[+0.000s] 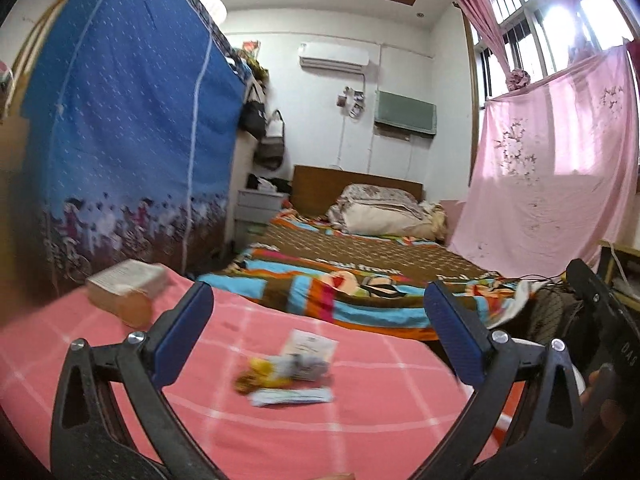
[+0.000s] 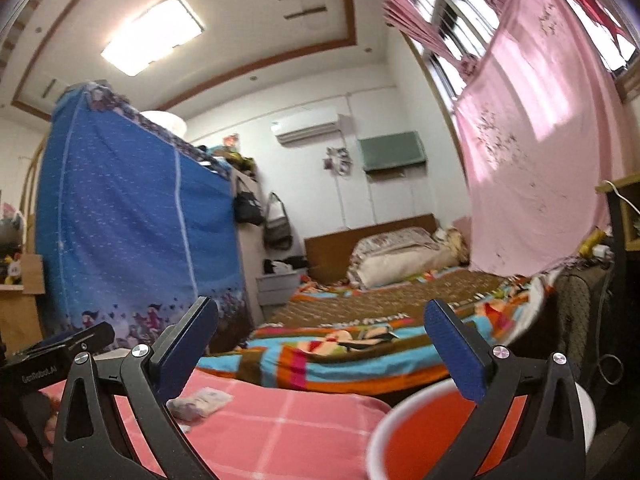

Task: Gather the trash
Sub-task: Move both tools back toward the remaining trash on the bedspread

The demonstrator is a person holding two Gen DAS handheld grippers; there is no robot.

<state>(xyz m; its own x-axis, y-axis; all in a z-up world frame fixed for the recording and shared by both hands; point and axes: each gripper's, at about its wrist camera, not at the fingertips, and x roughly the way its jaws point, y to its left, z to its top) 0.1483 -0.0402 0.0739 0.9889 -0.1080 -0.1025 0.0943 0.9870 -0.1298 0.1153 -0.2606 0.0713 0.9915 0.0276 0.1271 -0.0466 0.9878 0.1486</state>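
Wrapper pile (image 1: 286,376): on pink desk (image 1: 360,420), 12 o'clock of left tool (image 1: 316,340), nearer it. Red bin (image 2: 440,432): under right tool (image 2: 320,356). Both tools apart, empty.

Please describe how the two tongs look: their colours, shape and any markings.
Both the left tongs and the right tongs have black plastic arms with long cut-out slots and silver round bolts. Each finger ends in a flat blue pad with a fine ribbed texture. The left body, seen from the right wrist camera, carries pale lettering, too blurred to read surely.
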